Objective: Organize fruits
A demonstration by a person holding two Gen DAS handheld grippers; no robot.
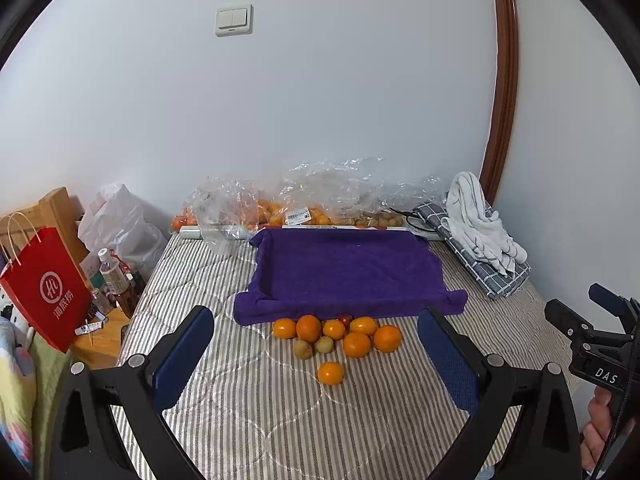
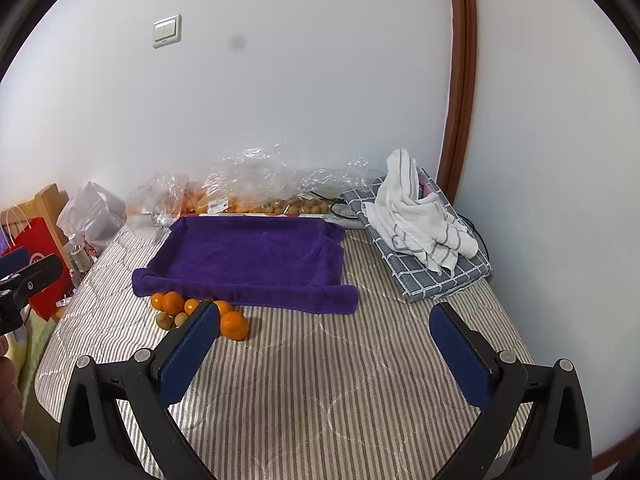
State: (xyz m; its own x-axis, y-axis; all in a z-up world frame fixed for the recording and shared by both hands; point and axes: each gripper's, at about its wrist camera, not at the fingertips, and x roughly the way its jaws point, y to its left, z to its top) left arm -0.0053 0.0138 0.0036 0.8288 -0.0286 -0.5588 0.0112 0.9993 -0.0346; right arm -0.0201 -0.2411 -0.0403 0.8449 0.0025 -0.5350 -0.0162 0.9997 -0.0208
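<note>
Several oranges (image 1: 309, 328) and two brownish-green kiwis (image 1: 303, 349) lie in a loose pile on the striped mattress, just in front of a purple towel-lined tray (image 1: 344, 268). One orange (image 1: 330, 373) lies apart, nearest me. My left gripper (image 1: 316, 356) is open and empty, above the mattress short of the pile. My right gripper (image 2: 326, 344) is open and empty, to the right of the pile (image 2: 234, 326). The purple tray (image 2: 252, 256) holds nothing. The right gripper also shows at the right edge of the left wrist view (image 1: 600, 320).
Clear plastic bags of oranges and small brown fruit (image 1: 304, 204) lie against the wall behind the tray. A white towel on a folded grey checked cloth (image 2: 420, 224) sits at the right. A red paper bag (image 1: 44, 288) and bottles (image 1: 112, 276) stand off the mattress's left edge.
</note>
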